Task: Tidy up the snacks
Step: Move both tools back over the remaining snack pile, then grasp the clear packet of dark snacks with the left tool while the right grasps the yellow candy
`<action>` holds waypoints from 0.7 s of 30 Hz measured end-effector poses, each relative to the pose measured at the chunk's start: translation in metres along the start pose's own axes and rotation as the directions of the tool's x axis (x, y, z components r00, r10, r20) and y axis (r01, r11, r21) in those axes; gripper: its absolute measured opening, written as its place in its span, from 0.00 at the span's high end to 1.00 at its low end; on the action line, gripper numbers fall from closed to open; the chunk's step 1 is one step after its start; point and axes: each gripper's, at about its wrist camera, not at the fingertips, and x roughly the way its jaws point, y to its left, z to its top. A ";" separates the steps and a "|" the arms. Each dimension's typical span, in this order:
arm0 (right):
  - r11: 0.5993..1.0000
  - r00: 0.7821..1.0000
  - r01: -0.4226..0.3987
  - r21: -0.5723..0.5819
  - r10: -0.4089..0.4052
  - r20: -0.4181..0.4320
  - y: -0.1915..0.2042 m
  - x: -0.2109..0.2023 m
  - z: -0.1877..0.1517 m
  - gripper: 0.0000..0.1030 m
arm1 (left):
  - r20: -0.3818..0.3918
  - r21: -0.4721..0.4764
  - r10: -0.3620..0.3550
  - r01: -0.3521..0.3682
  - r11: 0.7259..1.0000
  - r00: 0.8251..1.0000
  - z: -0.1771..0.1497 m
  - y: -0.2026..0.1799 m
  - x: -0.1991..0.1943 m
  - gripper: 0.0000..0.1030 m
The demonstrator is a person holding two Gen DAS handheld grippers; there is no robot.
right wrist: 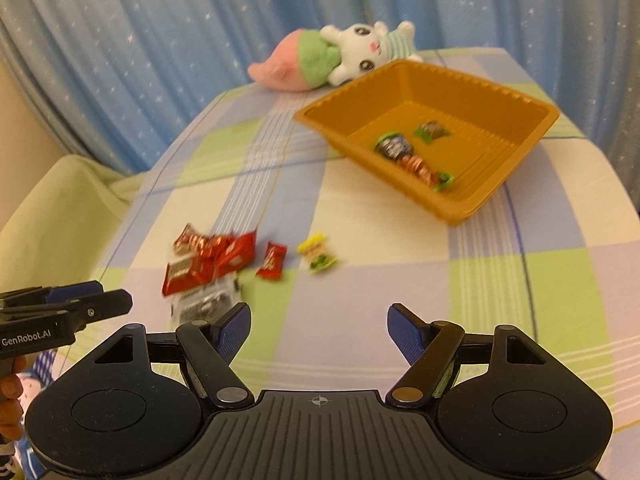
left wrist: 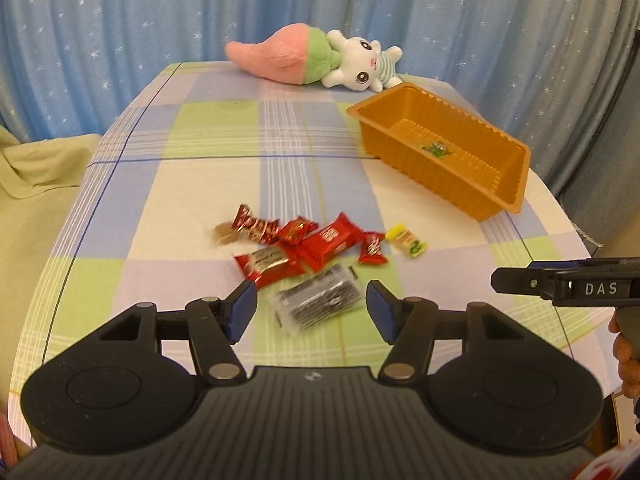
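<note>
The clear crinkly packet with dark contents lies at the near edge of the loose pile of red snack wrappers on the checked tablecloth; best to pinch it alone, clear of its red neighbours, then carry it far right into the orange ribbed plastic tray. The left gripper hangs spread and empty just above that packet. The right gripper, also spread, holds nothing over bare cloth.

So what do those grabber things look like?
Both grippers, left and right, are black plastic with two round discs, a ribbed middle and silver rivets. Their jaws have blue pads. Seen from the side, the right says "DAS" in white and the left says "GenRobot.AI".
</note>
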 end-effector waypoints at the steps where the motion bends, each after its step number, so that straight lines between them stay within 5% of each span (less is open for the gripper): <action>1: 1.000 1.000 -0.003 -0.001 0.003 -0.008 0.001 0.002 -0.002 0.27 | -0.003 -0.001 0.002 -0.002 1.000 1.000 -0.002 0.001 0.001 0.44; 21: 1.000 0.997 0.013 0.009 -0.012 -0.073 0.009 0.026 -0.009 0.27 | -0.040 0.144 -0.008 0.013 0.989 0.999 -0.015 -0.003 0.035 0.44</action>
